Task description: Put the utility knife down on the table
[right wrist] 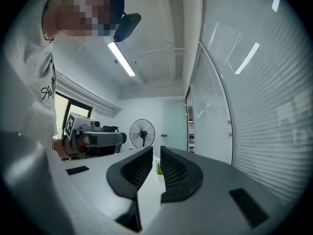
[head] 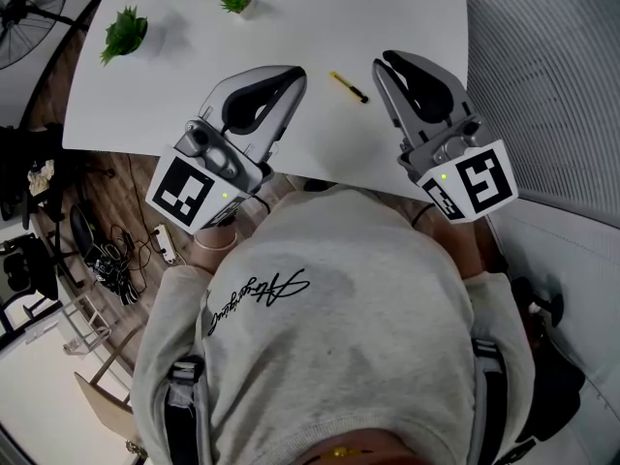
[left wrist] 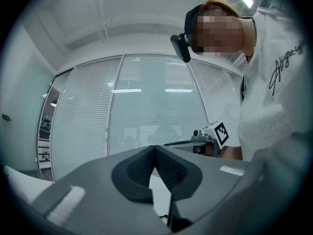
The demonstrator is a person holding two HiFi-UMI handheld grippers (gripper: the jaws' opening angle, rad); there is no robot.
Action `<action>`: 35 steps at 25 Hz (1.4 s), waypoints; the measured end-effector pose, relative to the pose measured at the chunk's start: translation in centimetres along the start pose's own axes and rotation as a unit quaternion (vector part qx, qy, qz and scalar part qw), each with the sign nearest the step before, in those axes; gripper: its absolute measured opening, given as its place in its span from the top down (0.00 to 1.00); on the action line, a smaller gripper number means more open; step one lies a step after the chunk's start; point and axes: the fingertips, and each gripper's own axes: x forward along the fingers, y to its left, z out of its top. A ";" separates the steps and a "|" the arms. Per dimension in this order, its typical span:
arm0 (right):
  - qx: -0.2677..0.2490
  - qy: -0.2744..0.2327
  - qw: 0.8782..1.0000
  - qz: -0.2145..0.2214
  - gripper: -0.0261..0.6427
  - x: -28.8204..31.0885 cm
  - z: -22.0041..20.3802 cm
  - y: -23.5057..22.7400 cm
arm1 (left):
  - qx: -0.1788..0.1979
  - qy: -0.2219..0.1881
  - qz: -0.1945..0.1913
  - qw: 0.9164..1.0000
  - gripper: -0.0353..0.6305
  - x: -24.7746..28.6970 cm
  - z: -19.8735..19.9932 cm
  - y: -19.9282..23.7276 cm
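Observation:
A yellow and black utility knife (head: 349, 86) lies flat on the white table (head: 194, 95), between the two grippers and a little beyond their tips. Nothing touches it. My left gripper (head: 296, 72) hovers over the table's near edge, to the knife's left; its fingertips meet, so it is shut and empty (left wrist: 155, 148). My right gripper (head: 381, 64) is to the knife's right, its jaws a narrow gap apart with nothing between them (right wrist: 156, 151). Both grippers point level across the table.
Two small potted plants (head: 124, 32) (head: 234, 1) stand at the table's far left. A standing fan (head: 29, 8) is beyond the table's left corner, with cables and clutter on the wooden floor (head: 126, 260) below. Window blinds (head: 552, 56) run along the right.

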 end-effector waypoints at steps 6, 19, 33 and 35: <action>0.001 -0.005 1.000 -0.001 0.91 -0.1 0.2 0.0 | -0.001 -0.001 -0.003 1.000 0.97 0.1 0.1 0.0; -0.008 -0.010 1.000 0.000 0.95 -0.3 0.6 0.1 | 0.001 -0.001 -0.003 1.000 0.97 0.1 0.1 0.0; -0.008 -0.014 1.000 0.000 0.96 -0.1 0.4 -0.1 | 0.001 0.001 -0.005 1.000 0.97 0.3 0.1 0.1; -0.009 -0.013 1.000 0.000 0.96 -0.2 0.3 -0.1 | 0.002 0.001 -0.005 1.000 0.97 0.3 0.1 0.0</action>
